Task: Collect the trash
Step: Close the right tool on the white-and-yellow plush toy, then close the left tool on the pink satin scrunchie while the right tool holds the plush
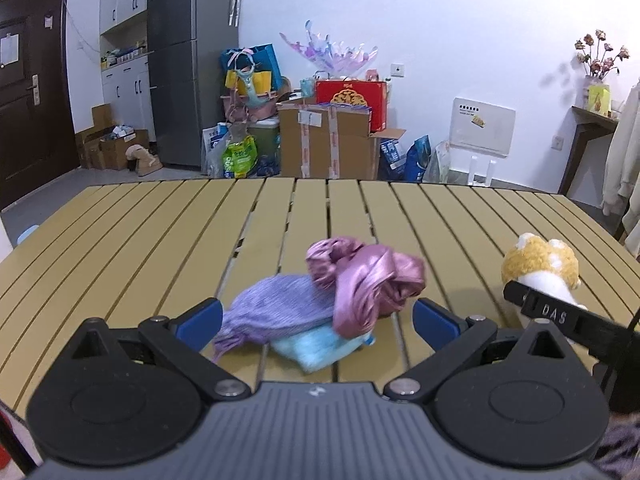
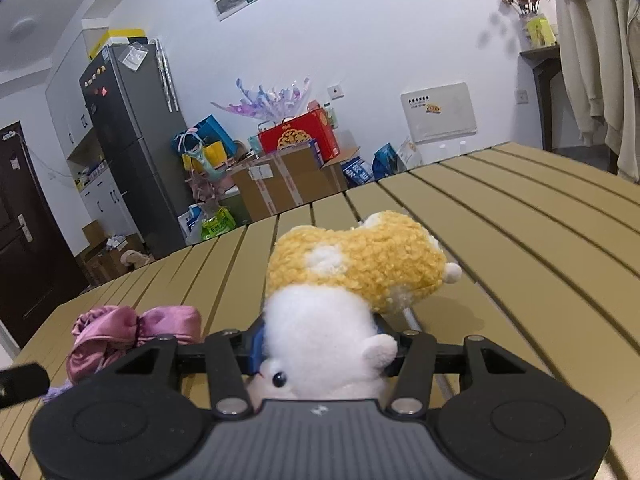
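Black plastic up front in the left wrist view: left gripper (image 1: 316, 322) spread wide, blue fingers (image 1: 200, 322) flanking a small heap of cloth without pressing on it. Lying between those fingers, a light blue cloth (image 1: 316, 350) at the bottom, a lilac knit piece (image 1: 280, 308) on top of it, and a shiny pink satin scrunchie (image 1: 362, 280) draped over both, all resting on the tan slatted counter (image 1: 140, 240). Off to the right, just past the heap, the other tool poking in with a yellow and white plush toy (image 1: 540, 266) in its grip.

Over to the right wrist view: right gripper (image 2: 320, 346) clamped on the plush toy (image 2: 348, 272), fingers drawn in against its white belly, one blue pad (image 2: 258, 346) just peeking out at the left side. Toy upside down, black eye near the camera, yellow fleecy back pointing away and lifted off the slats. Pink scrunchie (image 2: 132, 330) down to the left on the counter (image 2: 520, 240), close beside the gripper.

Further back, beyond the counter's far edge: cardboard boxes (image 1: 324, 144) stacked against the white wall, a red gift box (image 1: 352, 98) on top, a grey fridge (image 1: 184, 64) to the left, a dark door (image 1: 32, 92) at the far left, dried flowers (image 1: 600, 56) on a shelf at the right.
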{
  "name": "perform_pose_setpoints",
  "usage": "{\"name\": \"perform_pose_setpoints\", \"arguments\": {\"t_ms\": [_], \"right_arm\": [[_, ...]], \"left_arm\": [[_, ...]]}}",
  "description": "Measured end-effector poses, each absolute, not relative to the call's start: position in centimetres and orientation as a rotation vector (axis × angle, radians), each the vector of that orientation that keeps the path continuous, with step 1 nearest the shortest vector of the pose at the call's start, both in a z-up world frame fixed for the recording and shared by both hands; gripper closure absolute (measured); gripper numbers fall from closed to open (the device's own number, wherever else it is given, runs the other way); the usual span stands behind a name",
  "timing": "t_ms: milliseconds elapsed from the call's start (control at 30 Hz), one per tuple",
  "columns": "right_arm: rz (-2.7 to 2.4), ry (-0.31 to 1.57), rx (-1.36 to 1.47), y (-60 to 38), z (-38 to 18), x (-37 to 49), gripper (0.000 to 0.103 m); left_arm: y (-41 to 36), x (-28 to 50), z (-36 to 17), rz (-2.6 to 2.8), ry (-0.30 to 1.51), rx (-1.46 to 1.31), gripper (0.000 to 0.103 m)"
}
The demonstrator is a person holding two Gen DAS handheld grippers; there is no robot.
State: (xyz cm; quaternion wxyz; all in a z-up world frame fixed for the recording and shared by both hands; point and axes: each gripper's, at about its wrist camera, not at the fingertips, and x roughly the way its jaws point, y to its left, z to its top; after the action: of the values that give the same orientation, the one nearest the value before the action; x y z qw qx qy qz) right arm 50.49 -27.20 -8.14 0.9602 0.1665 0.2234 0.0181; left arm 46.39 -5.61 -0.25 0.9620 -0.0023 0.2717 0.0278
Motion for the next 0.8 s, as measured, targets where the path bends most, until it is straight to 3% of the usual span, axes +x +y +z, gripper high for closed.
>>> {"name": "perform_pose_setpoints", "arguments": {"t_ms": [800], "right_arm": [[0.039, 0.452, 0.312, -28.3, -8.9, 51.3, 0.054]], "left_arm": [[-8.5, 57.8, -2.8, 0.091, 0.685, 0.063, 0.002]]}}
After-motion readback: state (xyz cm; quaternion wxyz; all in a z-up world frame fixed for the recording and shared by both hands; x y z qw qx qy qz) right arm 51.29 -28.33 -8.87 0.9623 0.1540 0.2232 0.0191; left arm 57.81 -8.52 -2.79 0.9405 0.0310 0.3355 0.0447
